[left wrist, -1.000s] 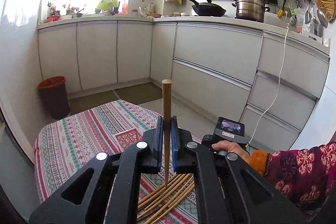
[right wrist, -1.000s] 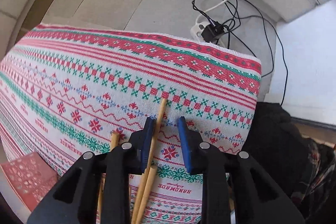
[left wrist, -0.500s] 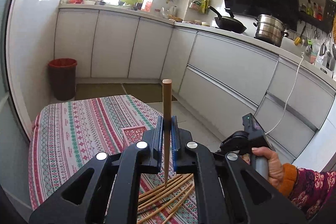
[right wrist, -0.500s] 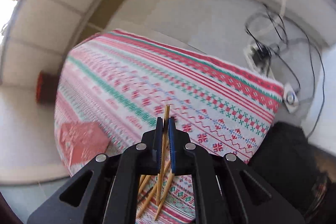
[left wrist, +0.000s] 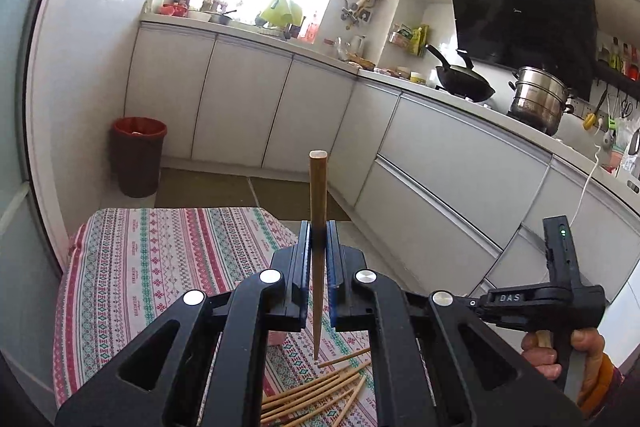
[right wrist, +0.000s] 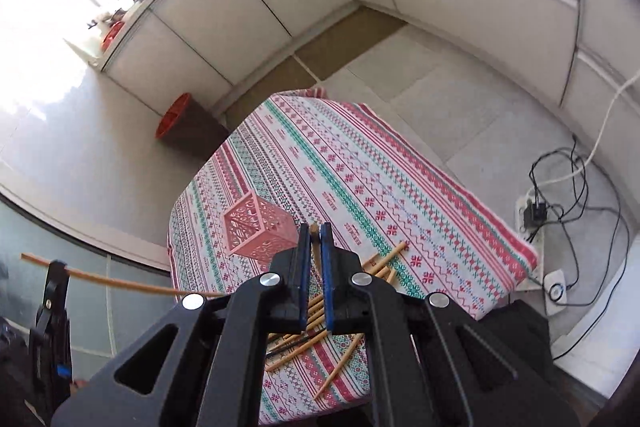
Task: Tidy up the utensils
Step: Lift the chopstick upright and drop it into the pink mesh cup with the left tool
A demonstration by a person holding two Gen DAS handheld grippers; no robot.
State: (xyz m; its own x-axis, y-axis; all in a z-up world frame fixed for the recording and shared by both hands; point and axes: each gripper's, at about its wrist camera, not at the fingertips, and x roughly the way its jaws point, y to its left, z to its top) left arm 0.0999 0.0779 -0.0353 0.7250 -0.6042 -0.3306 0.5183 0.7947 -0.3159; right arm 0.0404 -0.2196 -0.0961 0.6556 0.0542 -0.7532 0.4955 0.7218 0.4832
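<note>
My left gripper [left wrist: 318, 239] is shut on a brown wooden chopstick [left wrist: 318, 195] that stands upright between its jaws, high above the table. My right gripper [right wrist: 315, 239] is shut on another chopstick [right wrist: 315, 245], raised above the table. Several loose chopsticks [right wrist: 352, 311] lie in a pile on the patterned tablecloth [right wrist: 360, 179]; they also show in the left wrist view [left wrist: 320, 391]. A pink lattice holder box [right wrist: 256, 227] stands on the cloth just left of the right gripper's tips. The left gripper with its chopstick [right wrist: 108, 281] shows at the left of the right wrist view.
The small table's edges drop to the tiled floor on all sides. A red-rimmed bin [left wrist: 138, 161] stands by the cabinets. A power strip with cables [right wrist: 536, 211] lies on the floor right of the table. Kitchen counters with a wok [left wrist: 464, 81] and steamer pot run behind.
My right gripper closed on a chopstick from the pile and lifted it well above the table. My left gripper kept its chopstick and turned left, rising slightly.
</note>
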